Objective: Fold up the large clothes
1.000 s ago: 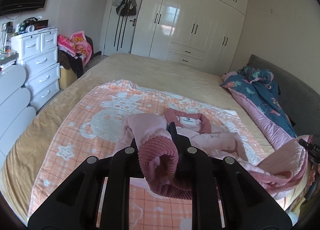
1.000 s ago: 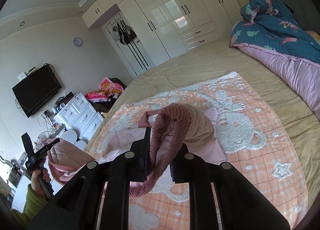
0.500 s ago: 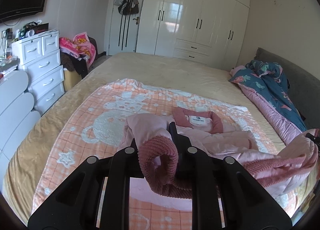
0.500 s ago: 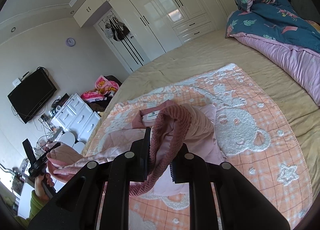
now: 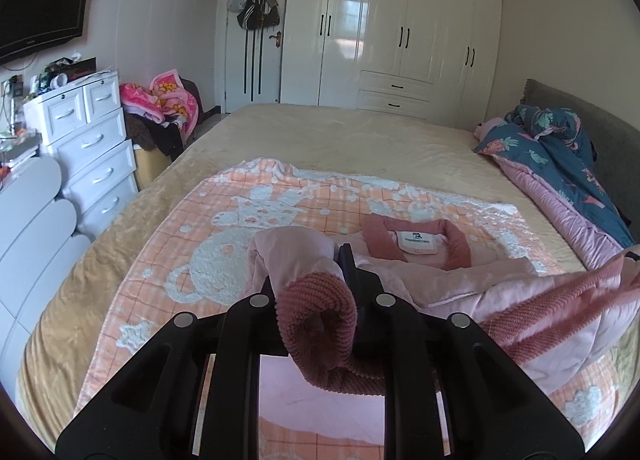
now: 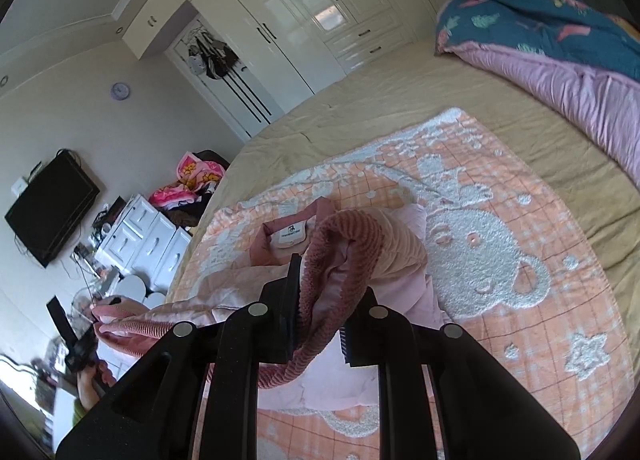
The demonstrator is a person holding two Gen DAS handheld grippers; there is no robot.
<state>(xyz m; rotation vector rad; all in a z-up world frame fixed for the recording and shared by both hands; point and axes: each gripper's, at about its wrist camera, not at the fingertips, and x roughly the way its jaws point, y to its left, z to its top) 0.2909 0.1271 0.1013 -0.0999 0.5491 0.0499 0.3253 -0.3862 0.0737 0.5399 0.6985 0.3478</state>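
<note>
You moved both grippers forward, so the pink jacket (image 5: 448,276) lay nearer its collar than before. Your left gripper (image 5: 316,300) and right gripper (image 6: 320,300) each squeezed its knitted hem. It lay on the orange blanket (image 5: 192,260).

Quilted cloth jacket (image 5: 500,284), ribbed knit cuffs (image 5: 320,312) — glossy wardrobe (image 5: 400,19)

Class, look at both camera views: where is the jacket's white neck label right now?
In the left wrist view the white label sits just right of centre, inside the dark pink collar of the pink jacket, which lies on the orange blanket beyond the left gripper.
</note>
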